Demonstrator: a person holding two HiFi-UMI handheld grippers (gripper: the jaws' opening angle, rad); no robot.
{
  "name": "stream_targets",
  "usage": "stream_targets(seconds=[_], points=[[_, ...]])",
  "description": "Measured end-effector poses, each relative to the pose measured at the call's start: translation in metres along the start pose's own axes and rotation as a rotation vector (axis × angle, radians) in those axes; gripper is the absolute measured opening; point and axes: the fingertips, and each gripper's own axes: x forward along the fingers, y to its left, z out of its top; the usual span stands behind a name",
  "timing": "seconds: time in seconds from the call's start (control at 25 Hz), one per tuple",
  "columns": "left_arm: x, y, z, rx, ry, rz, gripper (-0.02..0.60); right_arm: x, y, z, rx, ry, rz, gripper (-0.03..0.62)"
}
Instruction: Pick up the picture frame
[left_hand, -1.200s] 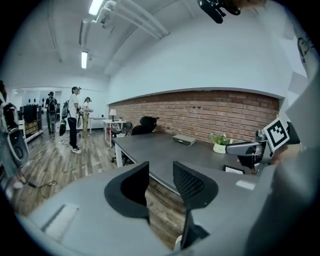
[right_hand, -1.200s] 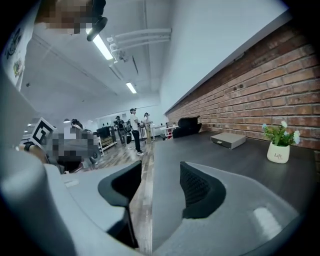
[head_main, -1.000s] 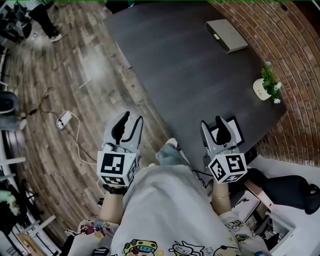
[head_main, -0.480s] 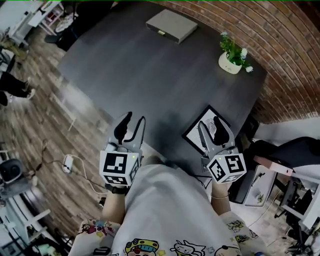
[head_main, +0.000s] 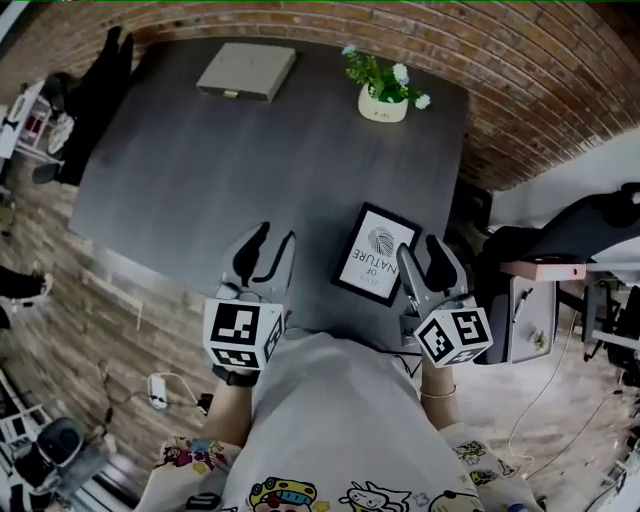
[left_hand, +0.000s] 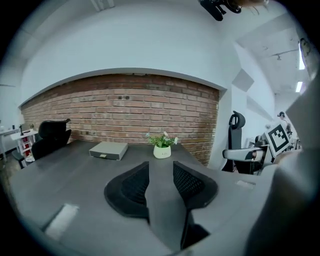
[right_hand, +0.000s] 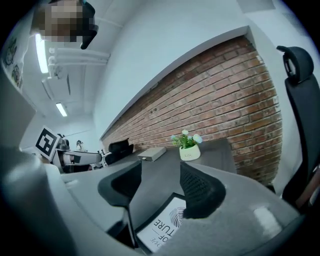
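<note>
The picture frame (head_main: 372, 255) lies flat on the table (head_main: 250, 150). The right gripper (head_main: 421, 254) hovers just beside the frame's right edge, fingers apart and empty. The left gripper (head_main: 271, 243), left of the frame, is likewise spread and empty.

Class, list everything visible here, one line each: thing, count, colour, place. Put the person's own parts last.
Table: one, dark grey, centre, against brick wall.
Picture frame: one, black with white print, flat on table's near right.
Potted plant: one, white pot, green leaves, table's far edge.
Flat box: one, grey, table's far left.
Office chairs: two, black, left and right of table.
Left tool: one, grey, open, empty, above table's near edge.
Right tool: one, grey, open, empty, by frame's near edge.
</note>
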Motion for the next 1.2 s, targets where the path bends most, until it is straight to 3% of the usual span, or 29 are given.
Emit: stream_targets(seconds=[0.28,0.48,0.8,1.2], points=[[0.051,-0.027,0.009,0.038,0.026,-0.198,0.157,-0.016,-0.029,0.001,0.043,-0.016,-0.175,0.236],[0.073,-0.041,0.006,0.042,0.052,-0.290,0.158,-0.024,-0.039,-0.002,0.053,0.000,-0.248,0.236],[0.085,-0.057,-0.004,0.045,0.089,-0.358,0.157,-0.027,-0.040,-0.013,0.056,0.045,-0.271,0.236],[0.097,-0.076,-0.036,0.039,0.171,-0.384,0.167,-0.026,-0.048,-0.039,0.081,0.123,-0.260,0.236]])
